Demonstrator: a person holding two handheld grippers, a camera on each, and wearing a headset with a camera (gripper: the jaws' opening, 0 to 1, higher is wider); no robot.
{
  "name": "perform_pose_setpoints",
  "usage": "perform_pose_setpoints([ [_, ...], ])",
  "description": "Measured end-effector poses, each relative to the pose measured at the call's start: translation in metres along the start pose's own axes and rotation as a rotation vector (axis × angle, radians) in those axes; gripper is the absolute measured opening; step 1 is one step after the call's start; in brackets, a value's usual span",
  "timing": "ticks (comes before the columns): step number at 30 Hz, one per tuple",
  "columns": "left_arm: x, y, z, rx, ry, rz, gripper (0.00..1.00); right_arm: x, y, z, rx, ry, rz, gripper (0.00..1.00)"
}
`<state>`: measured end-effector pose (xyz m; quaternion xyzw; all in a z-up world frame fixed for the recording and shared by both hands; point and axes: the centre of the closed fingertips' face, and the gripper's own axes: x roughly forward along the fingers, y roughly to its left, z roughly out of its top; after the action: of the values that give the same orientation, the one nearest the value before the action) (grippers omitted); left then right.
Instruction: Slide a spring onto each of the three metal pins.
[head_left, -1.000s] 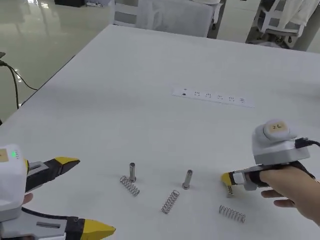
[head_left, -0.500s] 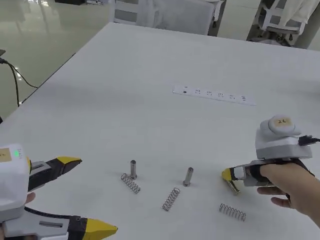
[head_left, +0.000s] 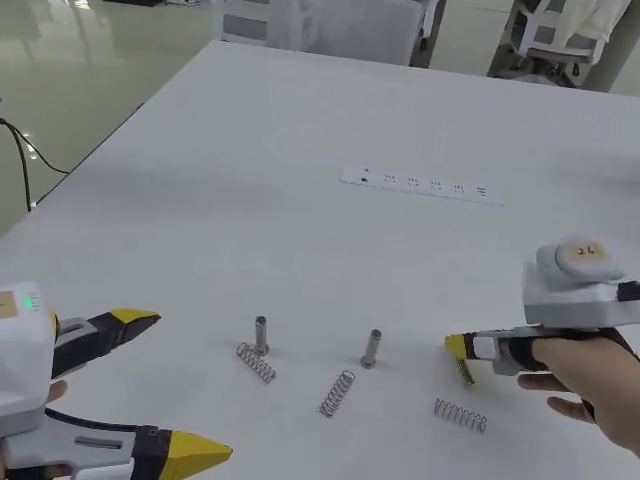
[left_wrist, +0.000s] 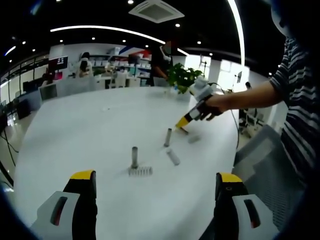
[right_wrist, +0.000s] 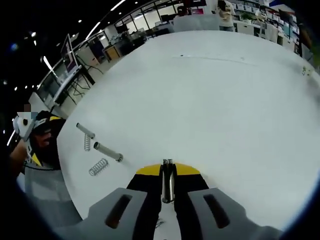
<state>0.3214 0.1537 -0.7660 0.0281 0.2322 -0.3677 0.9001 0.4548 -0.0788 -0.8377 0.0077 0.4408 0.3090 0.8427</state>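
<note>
Right gripper (right_wrist: 167, 167) pinches one metal pin (right_wrist: 168, 181); left gripper (head_left: 170, 387) gapes wide and holds nothing.

The right gripper view shows that pin clamped between closed jaws; in the head view it is too small to tell at the yellow tips. There, a left pin (head_left: 261, 335) and a middle pin (head_left: 371, 349) stand upright on the white counter (head_left: 300, 200). The first spring (head_left: 256, 362) lies just beside the left pin, the second spring (head_left: 338, 392) near the middle pin, and the third spring (head_left: 460, 415) near the right gripper.

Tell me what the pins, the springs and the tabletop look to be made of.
The pins look like steel: smooth grey cylinders with a dull shine. The springs seem to be thin steel wire, open coils glinting in the light. The table is matte white, perhaps laminate; its look alone leaves that open.
</note>
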Motion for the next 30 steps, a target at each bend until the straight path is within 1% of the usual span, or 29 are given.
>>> perform_pose_setpoints([
  [2, 0.000, 0.000, 0.000, 0.000, -0.001, 0.001, 0.96, -0.003, -0.001, 0.001, 0.001, -0.014, 0.001, 0.05],
  [3, 0.000, 0.000, 0.000, -0.002, -0.001, 0.001, 0.96, -0.005, -0.001, 0.003, -0.003, -0.033, 0.007, 0.05],
  [7, 0.001, -0.002, 0.000, 0.006, 0.006, -0.004, 0.96, -0.009, 0.001, 0.004, -0.011, -0.061, 0.011, 0.05],
  [11, 0.002, -0.002, 0.001, 0.008, 0.008, -0.008, 0.96, -0.010, 0.000, 0.006, -0.021, -0.080, 0.010, 0.05],
  [14, 0.003, 0.000, 0.003, 0.014, 0.005, 0.003, 0.97, -0.010, 0.000, 0.008, -0.030, -0.094, 0.009, 0.05],
  [17, 0.004, 0.000, 0.005, 0.010, 0.000, 0.002, 0.97, -0.011, -0.001, 0.011, -0.022, -0.111, 0.006, 0.05],
  [21, 0.003, 0.000, 0.005, 0.013, 0.007, -0.001, 0.97, -0.014, 0.000, 0.012, -0.033, -0.132, -0.001, 0.05],
  [23, 0.003, 0.000, 0.005, 0.009, 0.008, -0.001, 0.96, -0.013, -0.002, 0.014, -0.032, -0.134, 0.001, 0.05],
  [25, 0.004, -0.001, 0.004, 0.008, 0.011, -0.002, 0.96, -0.016, -0.002, 0.014, -0.039, -0.150, -0.005, 0.05],
  [30, 0.005, -0.002, 0.005, 0.007, 0.008, -0.006, 0.97, -0.018, -0.001, 0.013, -0.051, -0.169, -0.009, 0.05],
])
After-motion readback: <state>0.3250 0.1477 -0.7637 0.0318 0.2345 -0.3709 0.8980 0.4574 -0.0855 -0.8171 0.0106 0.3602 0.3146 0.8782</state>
